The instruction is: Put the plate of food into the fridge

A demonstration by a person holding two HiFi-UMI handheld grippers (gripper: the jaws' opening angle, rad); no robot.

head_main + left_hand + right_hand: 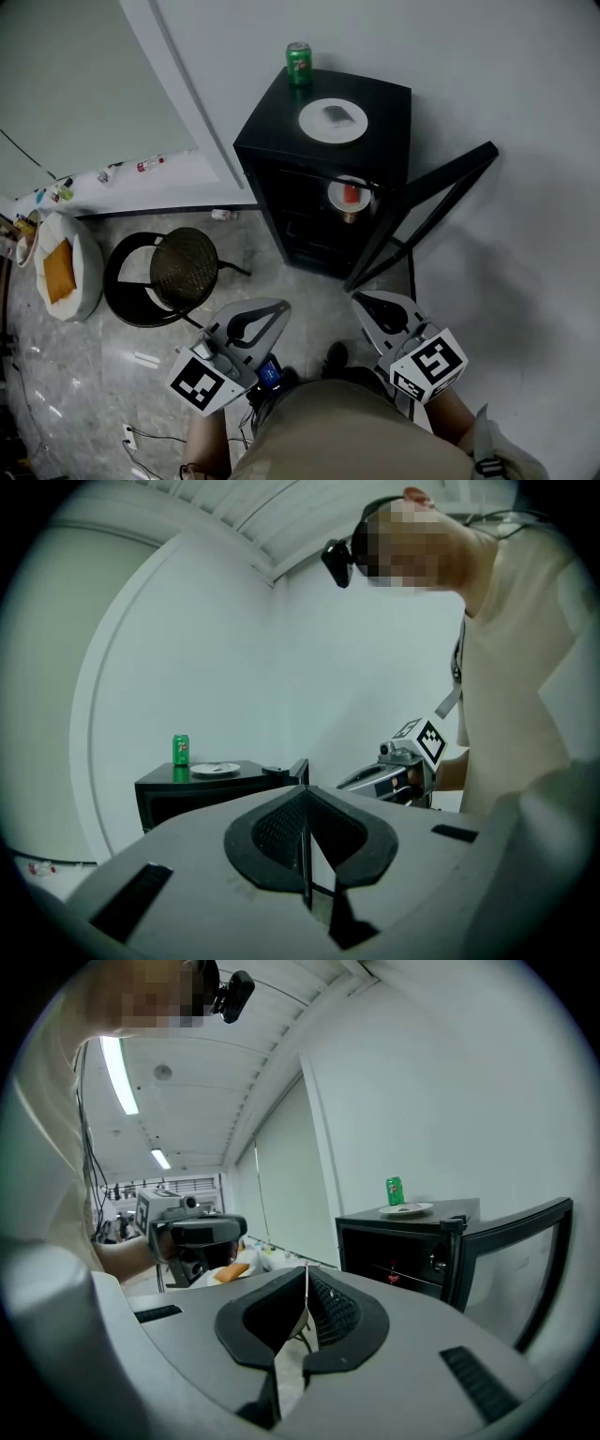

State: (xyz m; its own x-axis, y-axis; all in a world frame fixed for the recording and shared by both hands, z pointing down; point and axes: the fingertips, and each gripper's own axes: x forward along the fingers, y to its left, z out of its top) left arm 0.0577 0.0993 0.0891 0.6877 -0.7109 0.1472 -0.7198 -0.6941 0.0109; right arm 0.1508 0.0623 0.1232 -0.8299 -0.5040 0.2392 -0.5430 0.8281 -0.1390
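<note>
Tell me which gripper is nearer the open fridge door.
Right. In the head view the right gripper sits just below the lower end of the fridge door; the left gripper lies further left, clear of it.

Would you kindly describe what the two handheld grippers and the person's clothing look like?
The left gripper and the right gripper are both pale grey, wedge-shaped shells. Each claw is lined with black ribbed pads around a teardrop-shaped opening. Each gripper also carries a white cube printed with black square markers. The person wears a light beige short-sleeved top.
</note>
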